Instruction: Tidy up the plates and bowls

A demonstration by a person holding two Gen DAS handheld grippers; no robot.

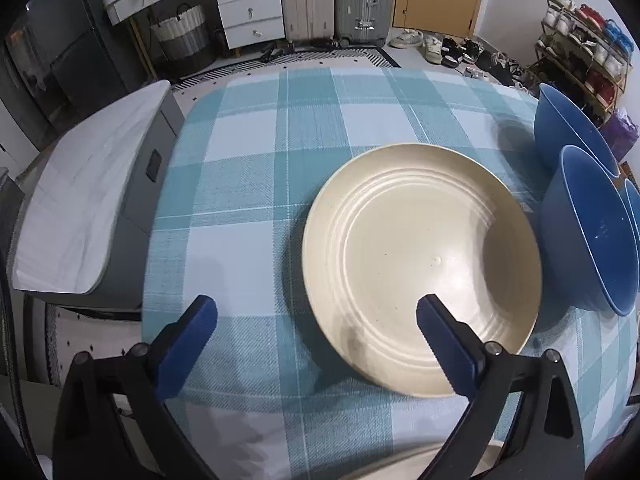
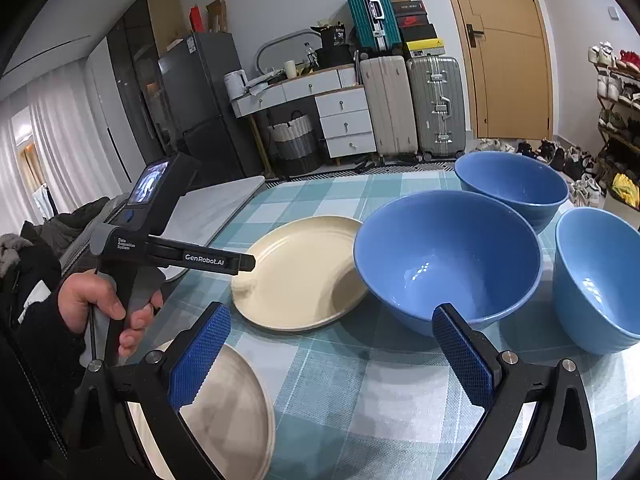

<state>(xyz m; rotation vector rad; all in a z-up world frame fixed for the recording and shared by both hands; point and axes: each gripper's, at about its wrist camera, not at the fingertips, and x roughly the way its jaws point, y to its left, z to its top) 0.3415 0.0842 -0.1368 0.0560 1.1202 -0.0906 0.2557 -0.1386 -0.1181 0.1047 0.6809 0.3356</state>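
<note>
Left gripper wide open, empty, straddling near-left rim of round cream ribbed plate on teal-checked tablecloth; three glossy blue bowls right of plate. Right gripper open, apparently empty. Advice: seat pads squarely on rim before closing.

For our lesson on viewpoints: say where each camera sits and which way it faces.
Left wrist: on the left tool, tilted steeply down at the cream plate; both open fingers show.
Right wrist: on the right tool, facing the blue bowls; its fingers and the person's left hand show.
Shared: plate, bowls, checked tablecloth.
</note>
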